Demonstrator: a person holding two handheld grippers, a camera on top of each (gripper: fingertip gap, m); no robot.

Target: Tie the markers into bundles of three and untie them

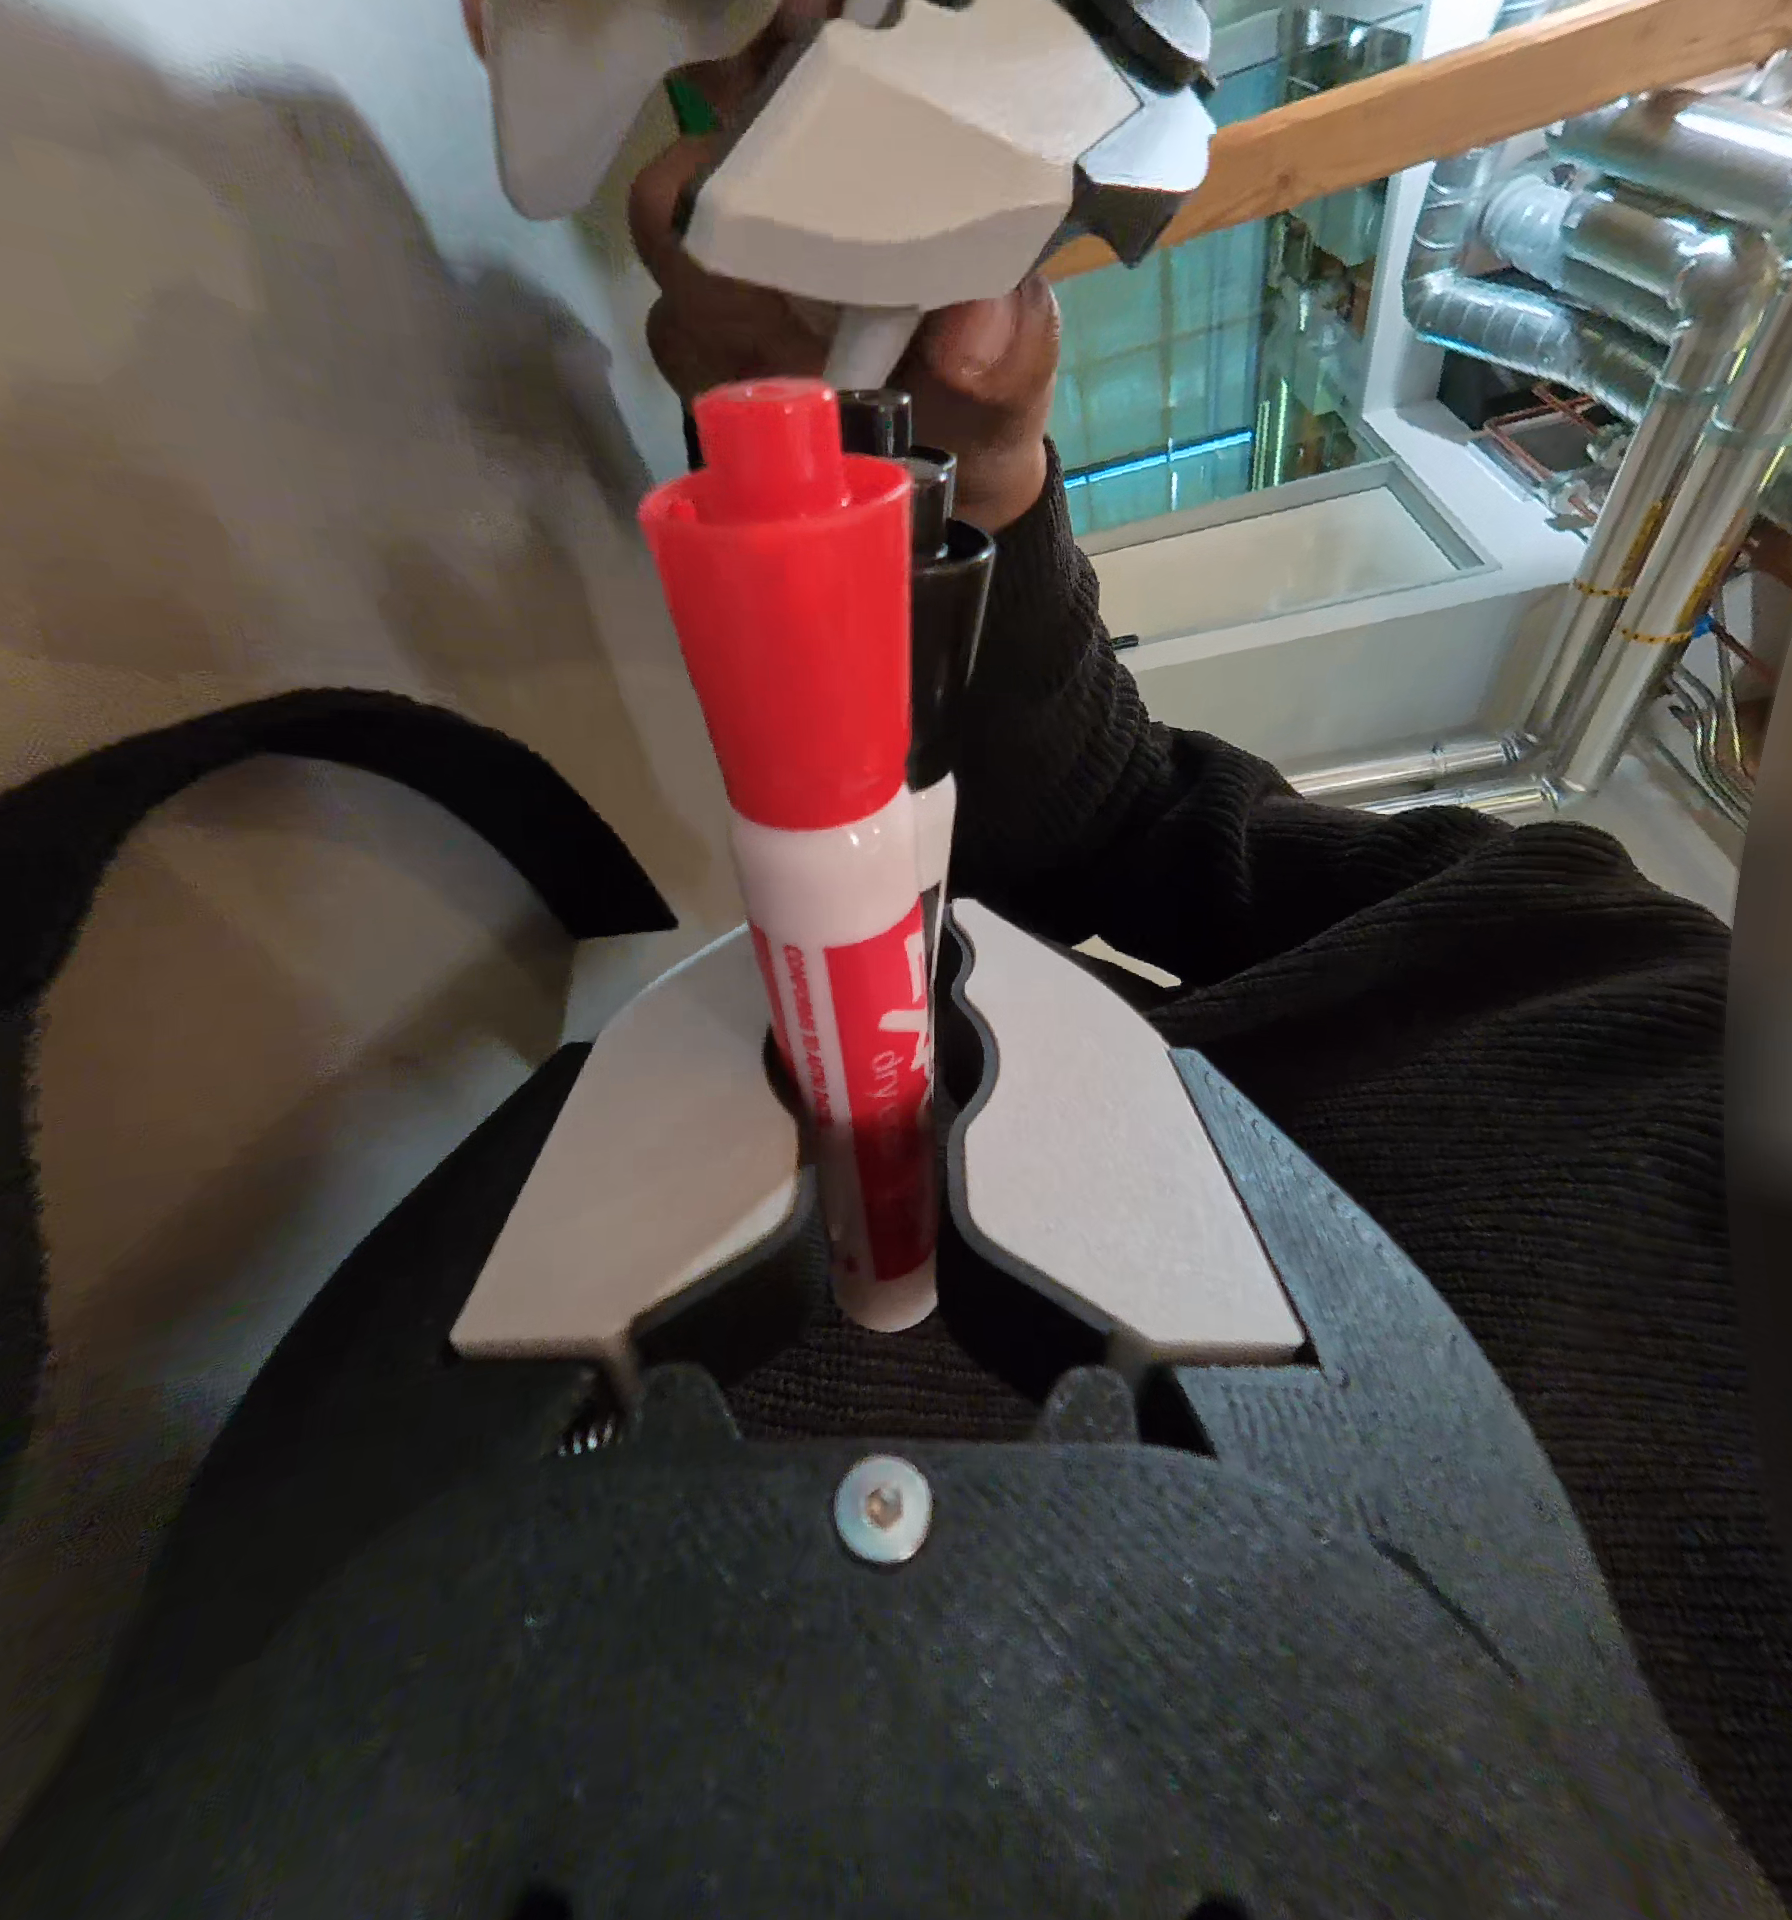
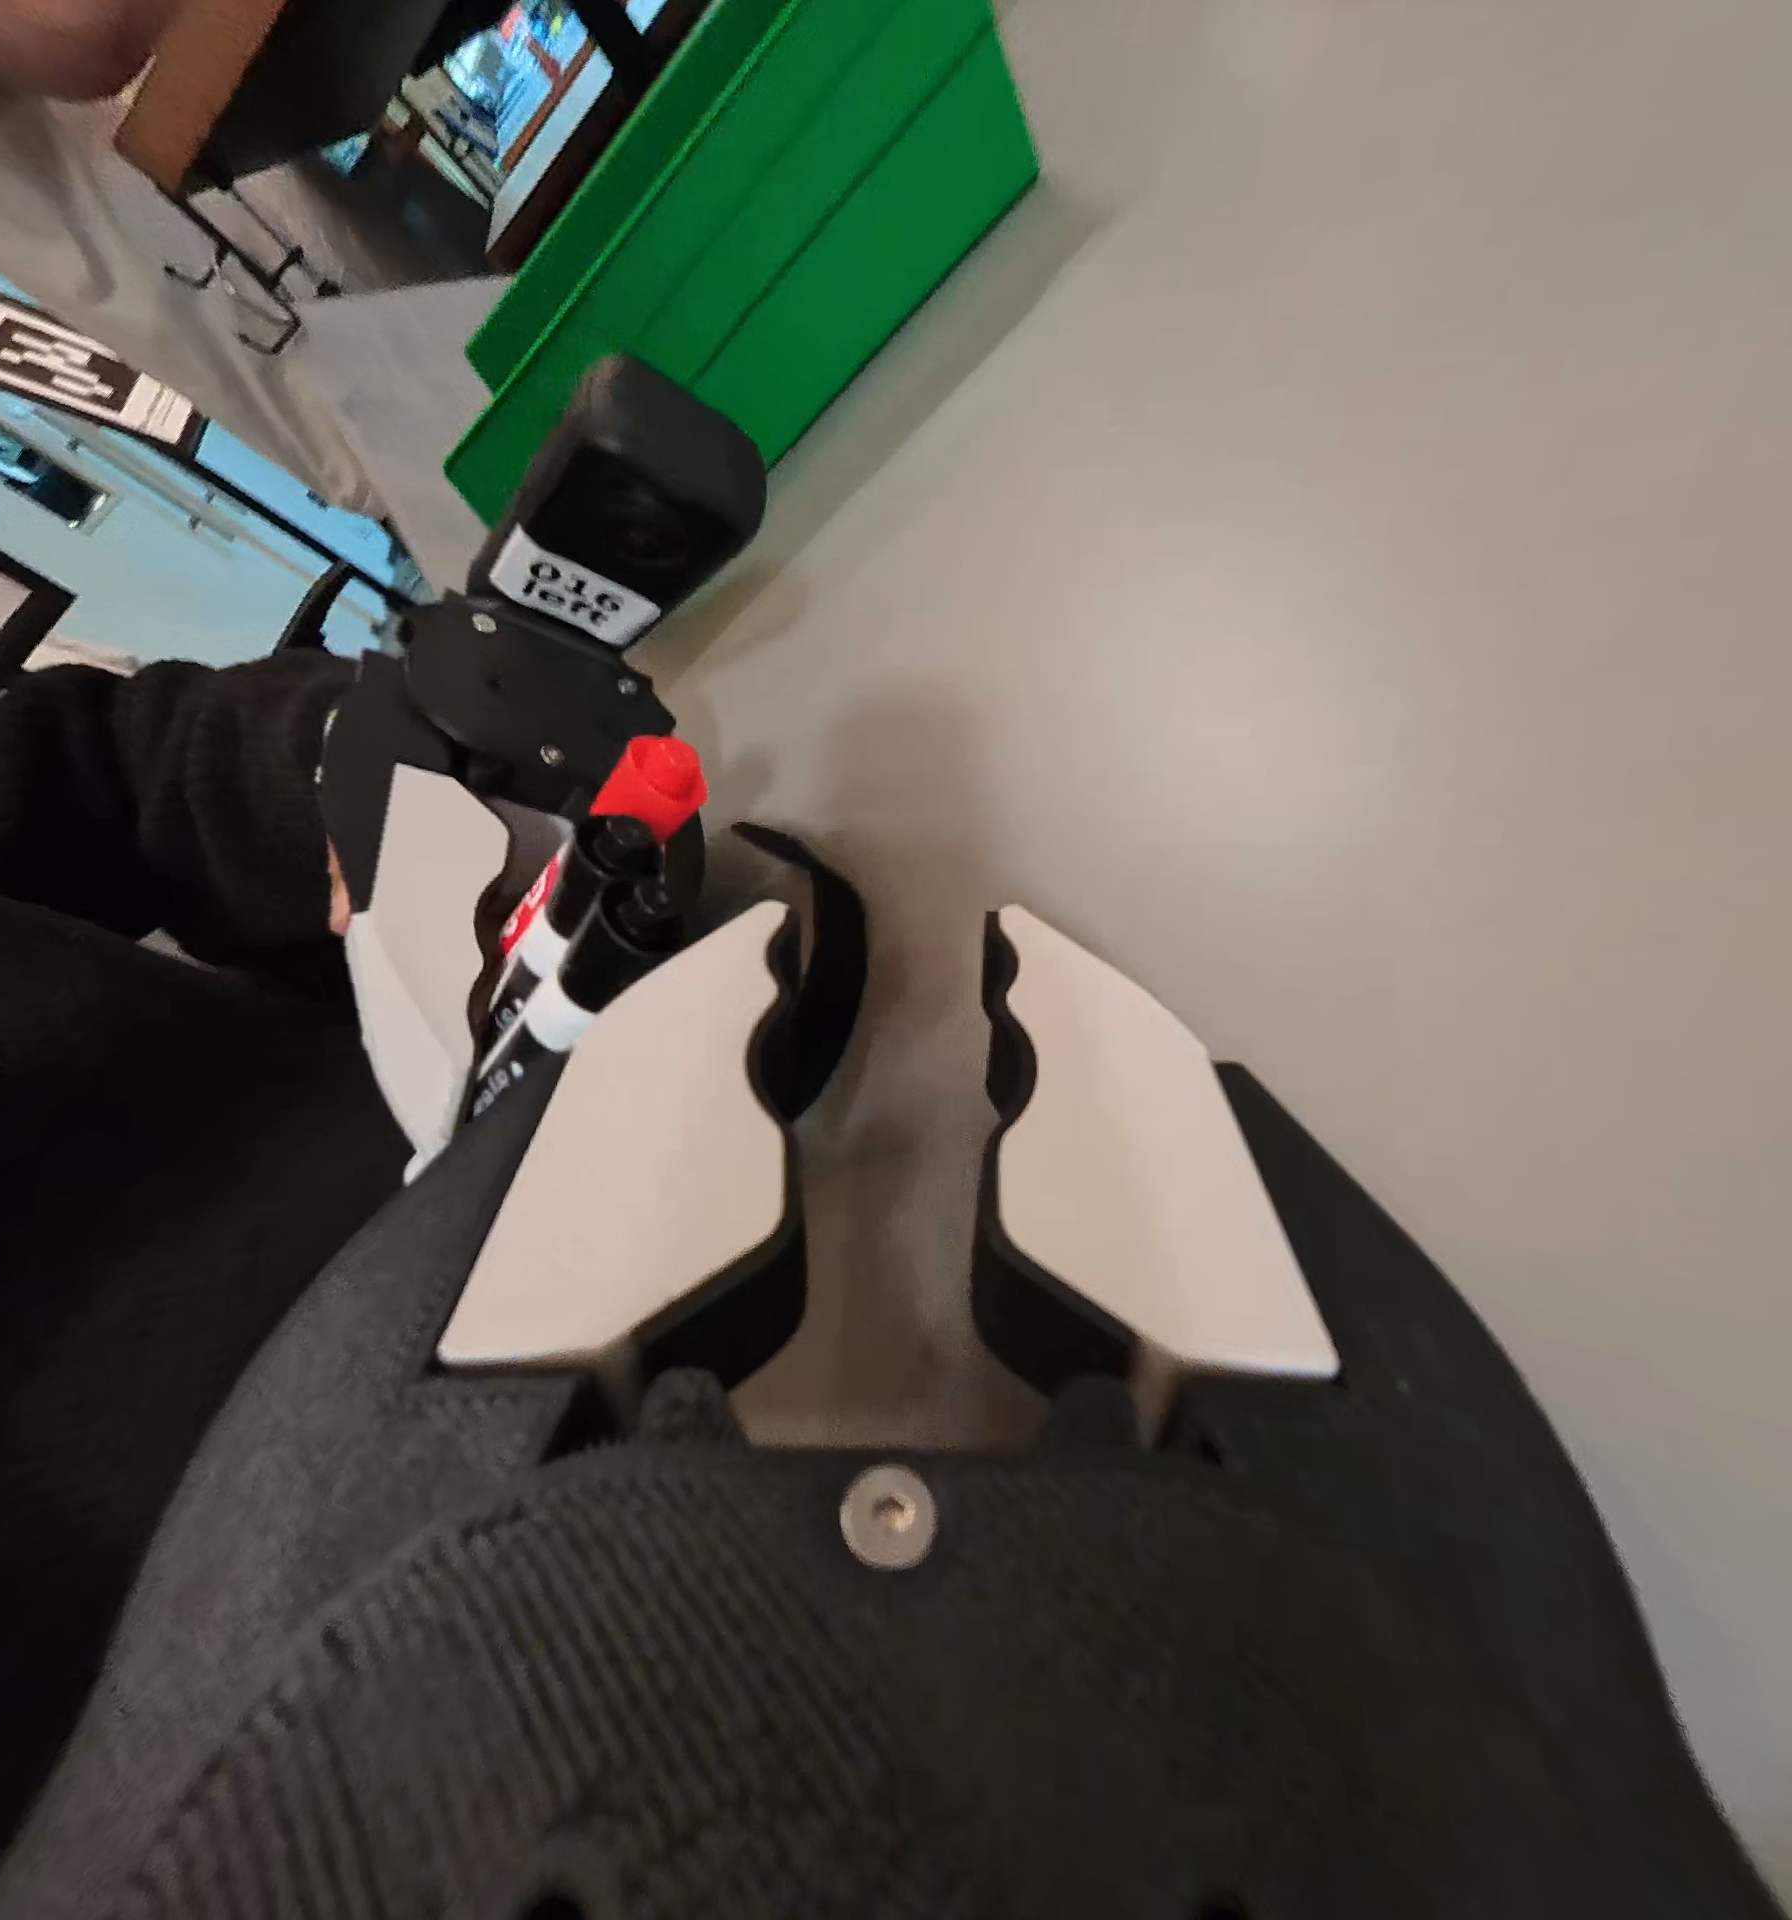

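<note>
My left gripper [image 1: 876,1101] had its fingers [image 1: 663,1174] closed on the markers [image 1: 830,831], three held upright as a bunch: one red-capped [image 1: 783,634], glossy and smooth with a white barrel and a red label, and two black-capped [image 1: 949,613] close behind it on the right. The finger faces were flat, matte grey plates with wavy inner edges, set in a rough, ridged black printed body with a silver screw [image 1: 881,1509] near me. A fuzzy black strap [image 1: 279,748] curved away from the bunch to the left, its far end loose.

My right gripper [image 2: 887,1039] stood with fingers [image 2: 653,1132] apart and nothing between them, over the plain grey tabletop [image 2: 1391,623]. In the right wrist view the strap [image 2: 824,977] lay just beside its left finger, partly hidden by it, and the markers [image 2: 601,914] stood just left of that, in the left gripper [image 2: 518,935]. A ribbed black knit sleeve [image 1: 1339,987] covered much of the near ground. A green box [image 2: 767,229] lay farther off on the tabletop, beyond the left gripper's black camera [image 2: 643,499]. Shiny foil-wrapped pipes [image 1: 1619,343] stood far right.
</note>
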